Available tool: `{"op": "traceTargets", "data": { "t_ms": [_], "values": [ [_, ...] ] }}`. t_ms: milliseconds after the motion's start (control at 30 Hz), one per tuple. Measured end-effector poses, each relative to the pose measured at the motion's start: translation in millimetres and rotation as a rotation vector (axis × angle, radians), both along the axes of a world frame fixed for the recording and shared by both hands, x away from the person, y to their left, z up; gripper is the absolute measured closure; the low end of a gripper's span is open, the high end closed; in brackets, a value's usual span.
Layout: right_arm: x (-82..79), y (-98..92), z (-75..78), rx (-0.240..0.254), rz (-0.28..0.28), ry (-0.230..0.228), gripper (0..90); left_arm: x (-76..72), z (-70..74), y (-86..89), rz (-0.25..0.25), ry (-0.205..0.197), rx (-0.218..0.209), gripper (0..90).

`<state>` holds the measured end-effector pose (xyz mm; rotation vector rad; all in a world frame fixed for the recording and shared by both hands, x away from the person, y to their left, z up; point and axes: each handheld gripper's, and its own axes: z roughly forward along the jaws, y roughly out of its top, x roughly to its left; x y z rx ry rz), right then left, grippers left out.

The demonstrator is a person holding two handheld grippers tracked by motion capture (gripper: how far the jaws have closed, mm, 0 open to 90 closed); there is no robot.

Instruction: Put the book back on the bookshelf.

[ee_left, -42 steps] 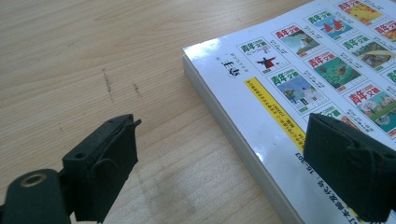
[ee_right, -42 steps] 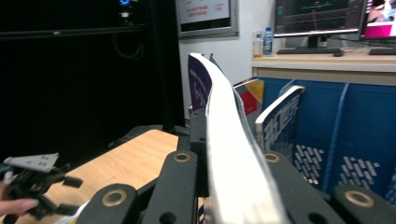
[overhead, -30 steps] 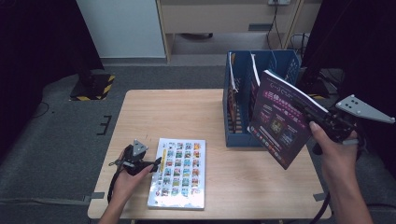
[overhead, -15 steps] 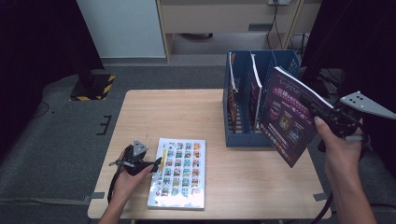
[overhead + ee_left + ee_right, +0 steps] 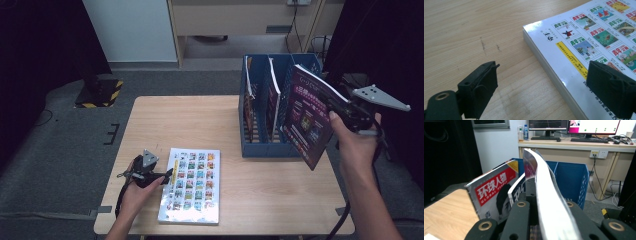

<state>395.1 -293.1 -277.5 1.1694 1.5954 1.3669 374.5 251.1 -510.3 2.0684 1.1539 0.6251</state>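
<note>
A dark purple magazine (image 5: 309, 119) hangs tilted in the air at the right end of the blue file rack (image 5: 264, 148). My right gripper (image 5: 342, 111) is shut on its right edge. In the right gripper view the curved magazine (image 5: 547, 202) runs up between the jaws of the right gripper (image 5: 541, 208), with the blue file rack (image 5: 572, 179) behind. A white magazine (image 5: 192, 186) covered in small pictures lies flat near the table's front. My left gripper (image 5: 168, 176) stands open at its left edge. In the left gripper view the left gripper (image 5: 544, 69) straddles the edge of the white magazine (image 5: 584, 42).
The rack stands at the right back of the wooden table (image 5: 195, 120) and holds upright magazines, one with a red title (image 5: 495, 188). Beyond the table lie grey floor, a desk with monitors (image 5: 574, 125) and a black-and-yellow base (image 5: 100, 92).
My right gripper has carried the purple magazine to the right and slightly back, along the rack's right end. The left gripper and white magazine have stayed put.
</note>
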Motion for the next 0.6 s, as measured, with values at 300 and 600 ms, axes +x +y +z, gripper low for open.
{"op": "traceTargets", "data": {
  "t_ms": [300,600],
  "values": [
    [27.6,8.9,-1.5,-0.004,-0.048,0.000,84.0,-0.1,0.2,-0.9,-0.006,-0.002,0.006,9.2],
    [48.5,16.1,-7.8,-0.010,-0.080,0.010,84.0,0.3,-1.0,-0.5,-0.005,0.005,0.005,9.2]
  ]
}}
